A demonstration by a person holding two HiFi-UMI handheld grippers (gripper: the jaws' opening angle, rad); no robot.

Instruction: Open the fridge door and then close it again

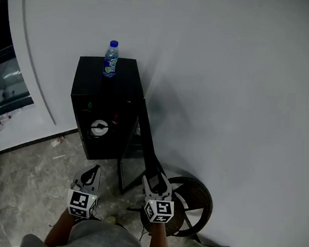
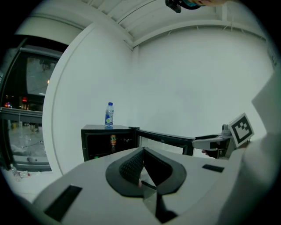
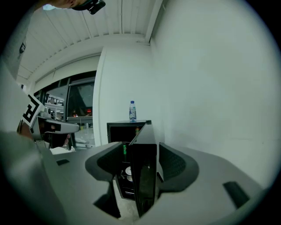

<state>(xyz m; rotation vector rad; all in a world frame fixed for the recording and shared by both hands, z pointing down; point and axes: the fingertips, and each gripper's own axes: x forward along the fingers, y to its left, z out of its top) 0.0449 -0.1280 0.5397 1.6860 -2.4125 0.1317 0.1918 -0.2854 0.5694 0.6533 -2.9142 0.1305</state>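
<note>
Fridge (image 1: 104, 110): black, centre frame, bottle (image 1: 111, 59) on top.
Door (image 1: 144, 141): open, swung toward lower centre.
Right gripper (image 1: 156, 181): jaws wide, straddling the door edge, not clamping it.
Left gripper (image 1: 91, 174): jaws closed, empty.
Step, as judged: opening done. Next: swing the door back shut.

The right gripper (image 3: 142, 169) has its grey jaws spread apart. The edge of the glossy black fridge door (image 3: 145, 189) stands between them, clear of both pads. Beyond, the small black fridge (image 3: 115, 132) stands open, with a clear blue-capped plastic water bottle (image 3: 132, 110) upright on top.
</note>
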